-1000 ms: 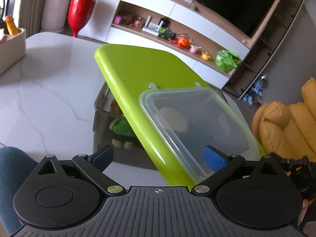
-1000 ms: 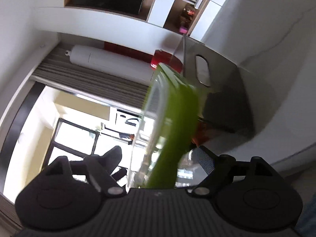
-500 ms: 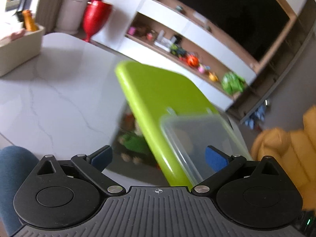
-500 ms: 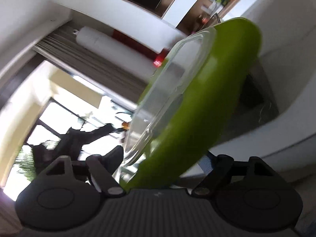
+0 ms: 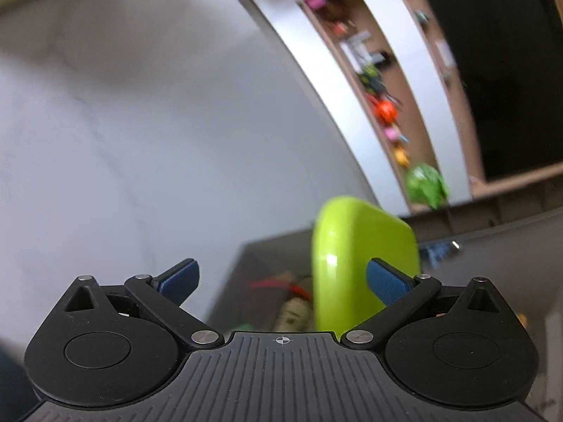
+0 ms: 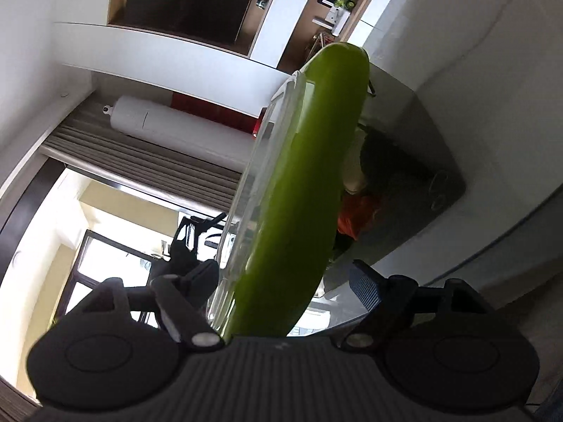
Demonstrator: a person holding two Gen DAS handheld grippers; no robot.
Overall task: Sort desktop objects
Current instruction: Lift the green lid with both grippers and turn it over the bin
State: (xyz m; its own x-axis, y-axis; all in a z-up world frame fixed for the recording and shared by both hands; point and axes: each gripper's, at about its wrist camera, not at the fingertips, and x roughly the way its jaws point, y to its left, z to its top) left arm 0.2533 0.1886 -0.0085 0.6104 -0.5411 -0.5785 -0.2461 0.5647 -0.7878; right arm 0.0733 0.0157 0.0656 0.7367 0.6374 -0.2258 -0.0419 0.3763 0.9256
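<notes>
Left wrist view is smeared with blur, but I can read it: my left gripper (image 5: 281,279) has its blue pads (image 5: 179,277) spread wide, nothing between them. Ahead of it sits the dark translucent storage bin (image 5: 246,274) on the white marble table (image 5: 123,123), with soft toys showing inside, one pale, plus something red; too blurred to name them. The lime-green lid (image 5: 348,263) stands up over the bin, just behind my right-hand pad in this view, not touched by it as far as I can tell.

Right wrist view, sharper. My right gripper (image 6: 281,281) has the lime-green lid (image 6: 302,183) running lengthwise between its fingers (image 6: 366,286), edge-on to the camera, with a clear plastic container lid (image 6: 253,176) lying flat against its left face. The fingers stand fairly wide, and there's a visible gap between the ribbed right pad and the green edge; the left finger is hidden behind the clear plastic, so I cannot tell whether this gripper is really clamped on anything. Beyond the lid, the storage bin (image 6: 415,161) lies on the table (image 6: 499,112), an orange toy (image 6: 355,214) visible inside it.
</notes>
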